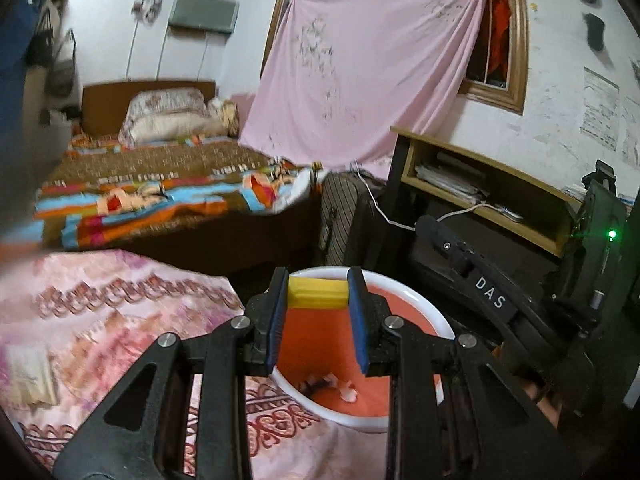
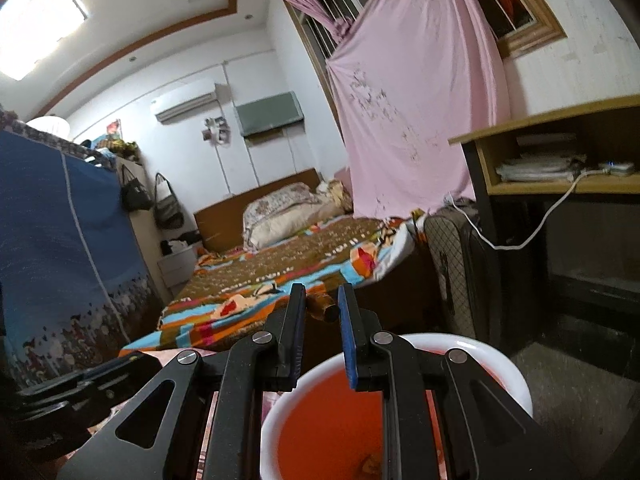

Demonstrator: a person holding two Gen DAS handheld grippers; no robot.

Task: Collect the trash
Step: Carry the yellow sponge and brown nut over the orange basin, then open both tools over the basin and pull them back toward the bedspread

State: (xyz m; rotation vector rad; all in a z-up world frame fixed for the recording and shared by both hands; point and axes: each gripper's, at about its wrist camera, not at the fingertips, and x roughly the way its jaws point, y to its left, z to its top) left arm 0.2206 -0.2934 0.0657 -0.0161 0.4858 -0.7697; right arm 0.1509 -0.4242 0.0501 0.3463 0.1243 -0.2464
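We hold a yellow scrap (image 1: 318,293) in the left hand-held gripper (image 1: 318,294) and a brown scrap (image 2: 322,307) in the right hand-held gripper (image 2: 321,308) over the bin (image 1: 408,292), so letting go seems next.

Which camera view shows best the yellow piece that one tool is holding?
The left wrist view: the yellow piece sits clearly between the left tool's pads, above the orange bin. The right wrist view does not show it, only a brown scrap in the right tool.

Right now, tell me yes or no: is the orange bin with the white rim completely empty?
No: the left wrist view shows scraps of trash lying at the bottom of the orange bin.
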